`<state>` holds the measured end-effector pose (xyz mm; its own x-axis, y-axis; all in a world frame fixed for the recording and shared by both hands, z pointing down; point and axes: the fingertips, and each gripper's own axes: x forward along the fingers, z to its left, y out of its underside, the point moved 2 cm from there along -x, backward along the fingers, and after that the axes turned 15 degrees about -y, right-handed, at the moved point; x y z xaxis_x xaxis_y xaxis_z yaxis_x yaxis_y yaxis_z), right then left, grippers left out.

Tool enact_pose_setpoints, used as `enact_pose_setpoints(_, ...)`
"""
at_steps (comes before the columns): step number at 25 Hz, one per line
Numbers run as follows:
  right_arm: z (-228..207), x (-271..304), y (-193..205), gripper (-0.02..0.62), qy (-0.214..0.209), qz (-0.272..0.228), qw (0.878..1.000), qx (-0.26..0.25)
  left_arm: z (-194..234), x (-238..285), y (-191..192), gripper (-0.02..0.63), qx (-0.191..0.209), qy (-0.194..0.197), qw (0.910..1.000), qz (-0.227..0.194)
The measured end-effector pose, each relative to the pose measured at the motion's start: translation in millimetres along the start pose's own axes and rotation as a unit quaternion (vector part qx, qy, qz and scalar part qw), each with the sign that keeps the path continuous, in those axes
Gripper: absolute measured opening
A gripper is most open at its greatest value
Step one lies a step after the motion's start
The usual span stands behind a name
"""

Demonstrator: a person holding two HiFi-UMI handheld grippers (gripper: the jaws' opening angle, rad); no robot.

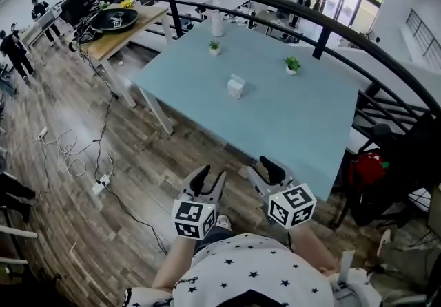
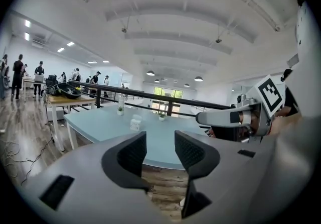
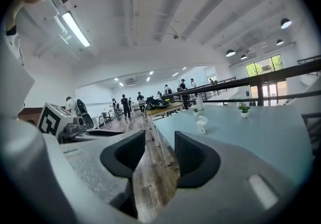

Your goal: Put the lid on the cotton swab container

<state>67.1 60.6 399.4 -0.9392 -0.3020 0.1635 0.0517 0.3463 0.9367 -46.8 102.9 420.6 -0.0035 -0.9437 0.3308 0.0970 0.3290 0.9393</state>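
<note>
Sitting on the table (image 1: 310, 120), cotton swab container (image 1: 236, 86), well apart from left gripper (image 1: 211, 177) and right gripper (image 1: 262, 170), both parted, empty.

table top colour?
The table top is a plain pale blue-green, with no pattern. It shows best in the head view.

no readable text, labels or numbers; only coded square markers on cubes

The left gripper (image 1: 211, 176) and right gripper (image 1: 264, 171) sit side by side near the torso, jaws apart, empty.
</note>
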Motion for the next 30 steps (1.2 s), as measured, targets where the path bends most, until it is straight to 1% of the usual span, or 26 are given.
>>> enact_pose_setpoints(6, -10, 44, -9, 0.169, 0.009, -0.005, 1.0, -0.001, 34, 27, -8, 0.167, 0.001, 0.013, 0.9999, 0.001)
enact_pose_setpoints(11, -20, 67, -13, 0.169, 0.02, -0.012, 1.0, -0.004, 57, 44, -9, 0.167, -0.001, 0.015, 0.9999, 0.001)
enact_pose_setpoints(18, -40, 88, -25, 0.169, 0.036, -0.012, 0.999, -0.005, 77, 69, -20, 0.167, -0.005, 0.021, 0.9998, 0.001)
enact_pose_setpoints(23, -54, 96, -32, 0.169, 0.042, -0.013, 0.999, -0.006, 85, 85, -26, 0.167, -0.006, 0.017, 0.9998, -0.001)
enact_pose_setpoints(30, -90, 120, -44, 0.169, 0.044, -0.014, 0.999, -0.007, 97, 123, -31, 0.167, -0.001, 0.014, 0.9999, 0.002)
